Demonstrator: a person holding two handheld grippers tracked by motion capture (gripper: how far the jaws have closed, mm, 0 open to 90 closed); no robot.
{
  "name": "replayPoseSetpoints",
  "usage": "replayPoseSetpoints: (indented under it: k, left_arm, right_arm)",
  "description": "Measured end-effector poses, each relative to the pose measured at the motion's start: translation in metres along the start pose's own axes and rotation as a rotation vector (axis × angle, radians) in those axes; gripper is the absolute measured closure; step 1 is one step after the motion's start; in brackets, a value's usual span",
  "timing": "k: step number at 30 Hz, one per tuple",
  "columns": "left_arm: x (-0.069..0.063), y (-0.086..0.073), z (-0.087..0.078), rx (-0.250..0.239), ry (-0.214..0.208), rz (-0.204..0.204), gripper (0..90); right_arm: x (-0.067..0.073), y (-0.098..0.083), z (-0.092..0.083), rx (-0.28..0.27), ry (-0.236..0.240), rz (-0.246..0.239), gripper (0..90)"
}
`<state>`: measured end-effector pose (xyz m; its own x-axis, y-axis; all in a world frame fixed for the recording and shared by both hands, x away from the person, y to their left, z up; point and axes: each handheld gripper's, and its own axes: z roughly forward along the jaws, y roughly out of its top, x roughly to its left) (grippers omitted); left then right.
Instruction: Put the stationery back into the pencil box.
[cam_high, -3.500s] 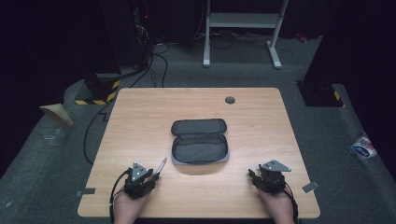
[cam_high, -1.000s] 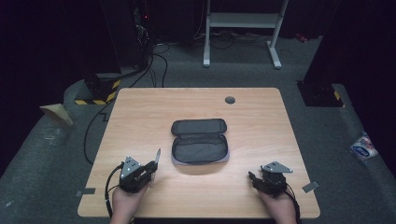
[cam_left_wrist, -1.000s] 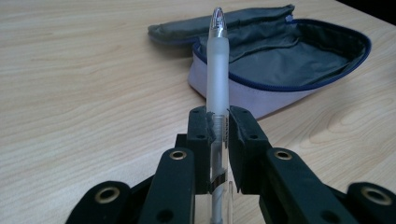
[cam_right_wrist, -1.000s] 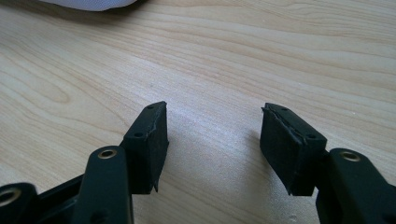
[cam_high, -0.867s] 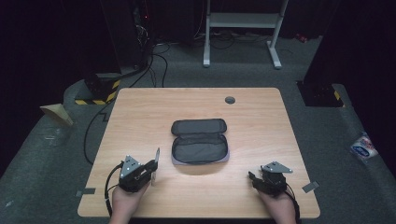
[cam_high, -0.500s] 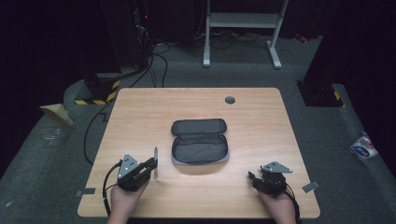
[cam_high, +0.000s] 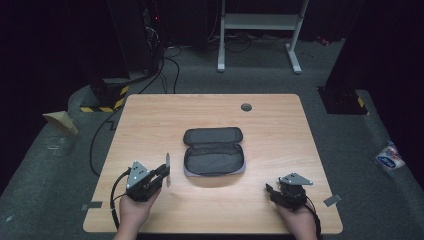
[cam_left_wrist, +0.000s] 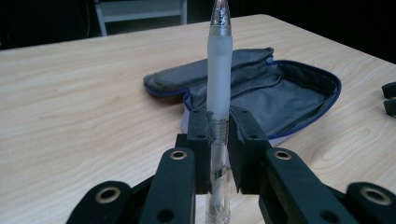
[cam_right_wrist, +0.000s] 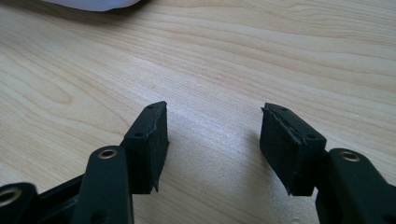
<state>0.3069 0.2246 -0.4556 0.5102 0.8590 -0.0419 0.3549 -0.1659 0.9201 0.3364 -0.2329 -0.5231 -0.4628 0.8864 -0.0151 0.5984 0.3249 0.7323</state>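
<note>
my left fingers are clamped on the pen, held upright just beside the open pencil case mid-table, my right fingers idle half-open and empty, so next i should tip the pen into the case.

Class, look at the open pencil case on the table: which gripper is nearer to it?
Left. The left gripper, shut on a pen, sits just beside the pencil case. The right gripper, open, rests farther off near the table edge.
</note>
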Motion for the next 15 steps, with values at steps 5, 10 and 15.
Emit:
replayPoseSetpoints:
  k: [5, 10, 15]
  left_arm:
    - [-0.003, 0.015, 0.002, -0.018, -0.007, 0.023, 79.2]
    - [-0.007, 0.031, 0.008, -0.031, -0.016, 0.049, 79.2]
    - [-0.011, 0.042, 0.02, -0.031, -0.025, 0.07, 79.2]
  right_arm:
    - [0.0, 0.0, 0.0, 0.0, 0.0, 0.001, 41.5]
    - [0.0, 0.0, 0.0, 0.0, 0.001, -0.001, 41.5]
    - [0.0, 0.0, 0.0, 0.0, 0.001, -0.001, 41.5]
